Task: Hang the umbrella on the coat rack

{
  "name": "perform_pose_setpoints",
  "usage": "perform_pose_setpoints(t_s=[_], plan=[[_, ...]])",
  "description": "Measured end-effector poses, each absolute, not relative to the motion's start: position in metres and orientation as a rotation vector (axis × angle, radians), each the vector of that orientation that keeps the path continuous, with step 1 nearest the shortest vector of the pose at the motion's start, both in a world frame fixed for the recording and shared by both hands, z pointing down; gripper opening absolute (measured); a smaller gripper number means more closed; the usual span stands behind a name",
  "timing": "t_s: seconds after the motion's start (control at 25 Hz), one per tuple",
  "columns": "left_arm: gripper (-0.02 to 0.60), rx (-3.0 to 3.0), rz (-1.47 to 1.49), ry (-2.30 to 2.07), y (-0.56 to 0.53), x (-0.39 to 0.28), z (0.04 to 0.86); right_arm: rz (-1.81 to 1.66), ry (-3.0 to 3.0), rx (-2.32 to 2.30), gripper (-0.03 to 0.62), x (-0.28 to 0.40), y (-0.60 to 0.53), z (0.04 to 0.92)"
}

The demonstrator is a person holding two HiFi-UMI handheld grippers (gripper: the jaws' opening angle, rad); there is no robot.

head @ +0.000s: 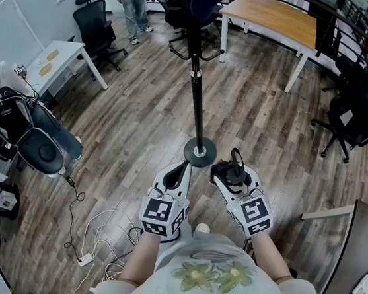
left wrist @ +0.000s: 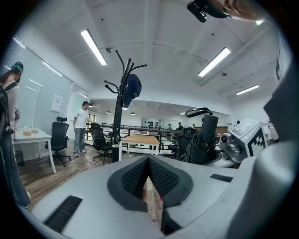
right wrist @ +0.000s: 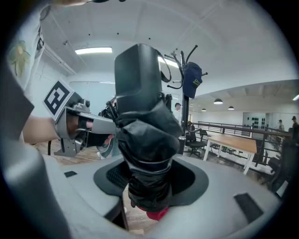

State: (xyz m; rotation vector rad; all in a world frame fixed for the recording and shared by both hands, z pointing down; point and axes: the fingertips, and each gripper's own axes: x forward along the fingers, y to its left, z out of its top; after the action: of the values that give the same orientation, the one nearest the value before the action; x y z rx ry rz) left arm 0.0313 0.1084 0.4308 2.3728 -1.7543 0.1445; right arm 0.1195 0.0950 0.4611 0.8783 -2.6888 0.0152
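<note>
Both hands reach forward just short of the round base of the slim black metal coat rack, each tilted slightly down. The left tool has its ribbed dark pads pressed together on nothing, while the right tool, on the base's other side, pinches the folded black fabric umbrella around its crumpled, glossy canopy. The head view shows only a dark bundle there, whereas the right gripper view reveals the umbrella's boxy handle above and a red tip below, and both gripper views show a navy cap hanging among the rack's curved hooks.
</note>
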Motion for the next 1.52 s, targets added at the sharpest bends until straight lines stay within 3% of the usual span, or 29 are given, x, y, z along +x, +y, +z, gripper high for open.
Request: perform_pose_setpoints(t_s=[0.64, 1.52], plan=[[0.002, 2.389, 0.167, -1.749, 0.094, 0.006, 0.427, -0.03, -2.73, 0.846, 0.23, 0.078, 0.07, 0.442], [0.002, 2.391, 0.215, -1.669, -0.024, -0.034, 0.441, -0.031, -2.693, 0.841, 0.23, 0.022, -0.06, 0.441]])
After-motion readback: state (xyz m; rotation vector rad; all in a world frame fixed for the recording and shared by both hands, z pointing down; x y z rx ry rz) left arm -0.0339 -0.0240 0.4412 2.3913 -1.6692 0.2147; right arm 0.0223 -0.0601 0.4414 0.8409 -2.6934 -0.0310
